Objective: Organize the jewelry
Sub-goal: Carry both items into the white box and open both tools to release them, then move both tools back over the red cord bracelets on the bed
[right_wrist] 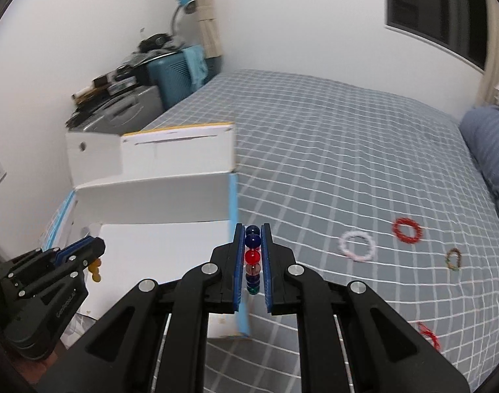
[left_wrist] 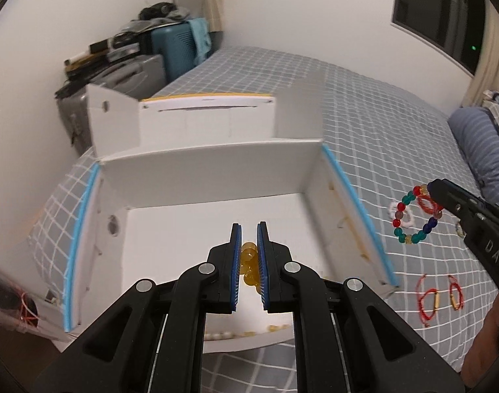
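Bed (right_wrist: 347,137) with grey checked cover carries everything. Open white box (left_wrist: 213,163), blue-edged side walls, sits at the bed's left edge; a second white box (left_wrist: 207,121) stands just behind it. White and amber beads (left_wrist: 246,332) lie along the near wall inside the open box.

Left tongs (left_wrist: 248,229), jaws narrow, grip an amber bead bracelet (left_wrist: 248,263) over the box interior. Right tongs (right_wrist: 252,229), jaws narrow, clamp a multicoloured bead bracelet (right_wrist: 252,255) just right of the box wall.

On the bed to the right: white ring bracelet (right_wrist: 357,245), red bracelet (right_wrist: 406,230), small brown-green bracelet (right_wrist: 453,258), red cord bracelets (left_wrist: 428,301).
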### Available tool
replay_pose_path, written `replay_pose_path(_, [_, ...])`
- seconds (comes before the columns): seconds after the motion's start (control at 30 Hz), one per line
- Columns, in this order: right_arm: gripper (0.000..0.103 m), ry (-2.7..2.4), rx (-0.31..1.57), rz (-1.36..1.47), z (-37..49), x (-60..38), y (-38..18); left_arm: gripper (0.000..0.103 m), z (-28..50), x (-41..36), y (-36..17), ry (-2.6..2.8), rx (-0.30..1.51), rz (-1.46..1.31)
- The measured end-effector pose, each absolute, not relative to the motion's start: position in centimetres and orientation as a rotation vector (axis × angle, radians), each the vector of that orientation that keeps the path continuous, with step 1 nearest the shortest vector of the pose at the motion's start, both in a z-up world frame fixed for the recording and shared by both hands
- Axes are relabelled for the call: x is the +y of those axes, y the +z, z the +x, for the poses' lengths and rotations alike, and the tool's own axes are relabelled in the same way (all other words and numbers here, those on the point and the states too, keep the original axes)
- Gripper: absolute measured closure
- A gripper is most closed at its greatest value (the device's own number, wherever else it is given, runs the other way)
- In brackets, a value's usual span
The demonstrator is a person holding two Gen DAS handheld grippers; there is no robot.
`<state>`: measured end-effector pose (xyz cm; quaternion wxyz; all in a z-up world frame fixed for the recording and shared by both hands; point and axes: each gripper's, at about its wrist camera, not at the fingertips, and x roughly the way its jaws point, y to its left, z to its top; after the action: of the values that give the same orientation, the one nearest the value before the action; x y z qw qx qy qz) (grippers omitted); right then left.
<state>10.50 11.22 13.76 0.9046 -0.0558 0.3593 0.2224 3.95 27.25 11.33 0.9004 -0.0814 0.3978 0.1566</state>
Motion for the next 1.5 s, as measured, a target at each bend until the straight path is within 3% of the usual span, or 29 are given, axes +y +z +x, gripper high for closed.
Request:
replay_pose_path(0.67, [0.094, 0.520, 0.860, -0.232, 11.1, 18.8, 5.5, 0.094, 3.7, 34.2, 4.5, 0.433, 0.938, -0.236])
replay_pose_path(1.23, [0.093, 0.497, 0.900, -0.266, 11.3, 19.5, 4.3, 0.091, 4.0, 34.9, 3.0, 0.448, 0.981, -0.237])
replay_pose_path(1.3, [0.088, 0.497, 0.896, -0.256, 11.2, 19.3, 4.5, 0.085, 3.9, 34.8, 3.1, 0.452, 0.980, -0.239])
replay_pose_path(1.37, [0.068, 0.499, 0.885, -0.239, 11.2, 19.0, 4.9, 0.074, 3.6, 34.7, 3.3, 0.456, 0.970, -0.242])
replay_pose_path(1.5, [0.054, 0.488, 0.858, -0.222, 11.0, 18.3, 5.8, 0.053, 3.2, 34.5, 4.0, 0.466, 0.946, -0.236])
